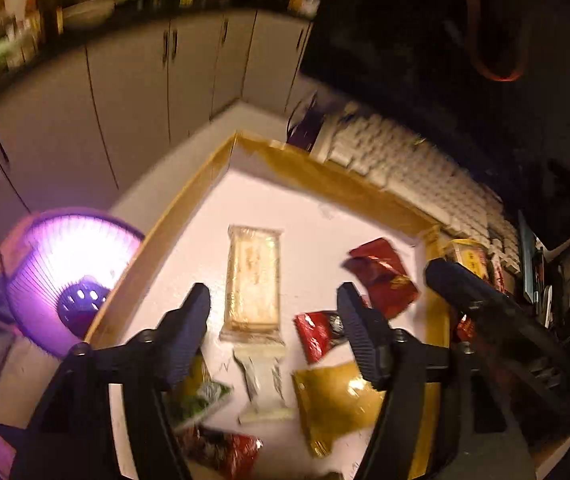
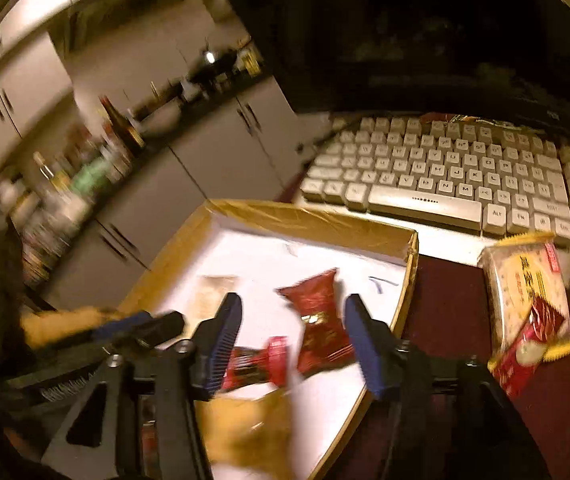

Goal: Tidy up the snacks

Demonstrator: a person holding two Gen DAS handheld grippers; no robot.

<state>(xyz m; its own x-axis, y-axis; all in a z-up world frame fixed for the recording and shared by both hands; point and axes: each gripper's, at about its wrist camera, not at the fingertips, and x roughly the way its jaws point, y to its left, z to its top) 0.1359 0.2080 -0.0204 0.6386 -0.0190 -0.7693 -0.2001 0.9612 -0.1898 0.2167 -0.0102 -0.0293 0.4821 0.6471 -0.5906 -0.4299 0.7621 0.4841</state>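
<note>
Snack packets, assorted: red packet (image 2: 321, 320), clear biscuit pack (image 1: 252, 280), gold pouch (image 1: 335, 404), all lying loose in the shallow box (image 1: 365, 196). Likely light, crinkly, slippery; best pinched at a sealed end. Left gripper (image 1: 273, 312) and right gripper (image 2: 291, 322): both released, empty.

The shallow box (image 1: 365, 184), white-floored with yellow-brown walls, held most of the snacks. A clear-wrapped pale biscuit pack (image 1: 252, 280) lay flat near the box's middle, lengthwise toward the far wall. A dark red pouch (image 1: 383, 276) lay crumpled near the right wall; a smaller red packet (image 1: 317, 338) lay just beside it. A gold packet (image 1: 333, 404) lay toward the near right, a green packet (image 1: 201, 396) and a red one (image 1: 229, 452) at the near edge. Outside the right wall lay a yellow-edged cracker pack (image 2: 525, 280), a red-and-white packet (image 2: 533, 336) overlapping it
</note>
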